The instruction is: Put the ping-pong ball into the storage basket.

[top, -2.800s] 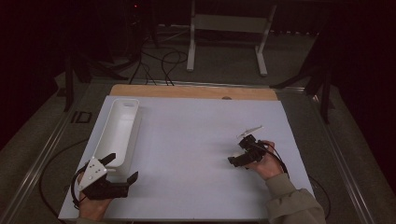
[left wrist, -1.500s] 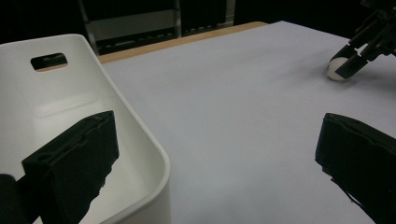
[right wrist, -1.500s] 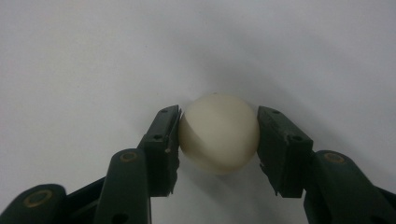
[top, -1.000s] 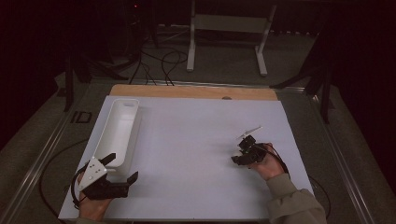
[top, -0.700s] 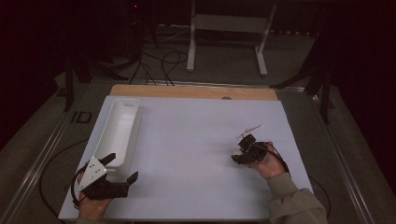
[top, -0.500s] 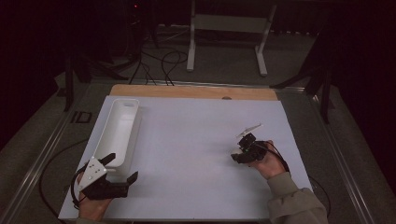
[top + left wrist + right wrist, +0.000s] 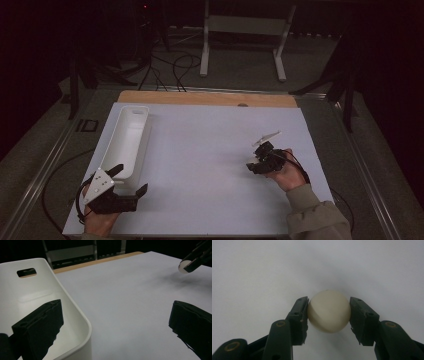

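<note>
Between right tongs [image 7: 329, 312]: ball [image 7: 329, 311] pinched at widest point; may squirt out. Left tongs [image 7: 117, 325] wide, straddling bin [image 7: 75, 315] rim.

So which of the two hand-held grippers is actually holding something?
The right hand-held gripper: its jaws clamp a white ball. The left hand-held gripper gapes wide beside the white tray.

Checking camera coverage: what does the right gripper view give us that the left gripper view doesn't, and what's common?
Right gripper view: the right gripper has both pads pressed on a cream ball, seen close, its round shape plain.

Left gripper view: the left gripper with jaws wide apart and nothing between them, one jaw over the white bin, whose end wall has a handle slot, and the wooden strip at the far edge.

Both: the white table surface and the ball, which in the left gripper view is a small pale disc at the far jaw tips.
</note>
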The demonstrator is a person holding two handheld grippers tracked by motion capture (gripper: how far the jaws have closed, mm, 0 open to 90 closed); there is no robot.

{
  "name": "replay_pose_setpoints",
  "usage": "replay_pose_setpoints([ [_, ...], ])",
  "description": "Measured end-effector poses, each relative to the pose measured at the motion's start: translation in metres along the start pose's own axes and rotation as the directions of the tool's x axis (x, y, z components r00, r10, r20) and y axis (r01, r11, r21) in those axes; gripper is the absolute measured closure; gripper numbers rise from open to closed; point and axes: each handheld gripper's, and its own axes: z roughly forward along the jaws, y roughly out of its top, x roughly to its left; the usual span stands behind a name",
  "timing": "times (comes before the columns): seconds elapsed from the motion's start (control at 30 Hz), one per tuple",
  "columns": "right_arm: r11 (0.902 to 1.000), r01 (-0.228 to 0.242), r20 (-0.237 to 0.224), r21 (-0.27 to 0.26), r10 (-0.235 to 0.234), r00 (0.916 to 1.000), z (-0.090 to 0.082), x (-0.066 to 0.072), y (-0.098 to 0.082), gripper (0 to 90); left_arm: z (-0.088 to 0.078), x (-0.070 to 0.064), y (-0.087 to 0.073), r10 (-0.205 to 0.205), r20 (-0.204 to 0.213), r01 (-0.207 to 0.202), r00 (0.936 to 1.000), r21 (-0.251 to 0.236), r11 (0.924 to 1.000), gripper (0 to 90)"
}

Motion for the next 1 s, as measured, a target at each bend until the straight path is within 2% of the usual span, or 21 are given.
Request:
replay_pose_setpoints([
  [0.43,0.9994,0.025,0.014,-0.024,-0.025,0.9996,-0.011,0.003,0.008,50.7,0.000,0.000,0.000,0.000,0.000,0.000,1.0000,0.002,1.0000,0.0],
  [0.87,0.9988,0.019,0.014,-0.044,-0.018,0.9997,-0.019,0.003,0.013,50.7,0.001,0.000,0.000,0.000,0.000,0.000,1.0000,0.004,1.0000,0.0],
  [1.0,0.9982,0.030,0.018,-0.053,-0.029,0.9994,-0.022,0.003,0.017,50.8,0.000,0.000,0.000,0.000,0.001,0.000,1.0000,0.003,1.0000,0.0],
])
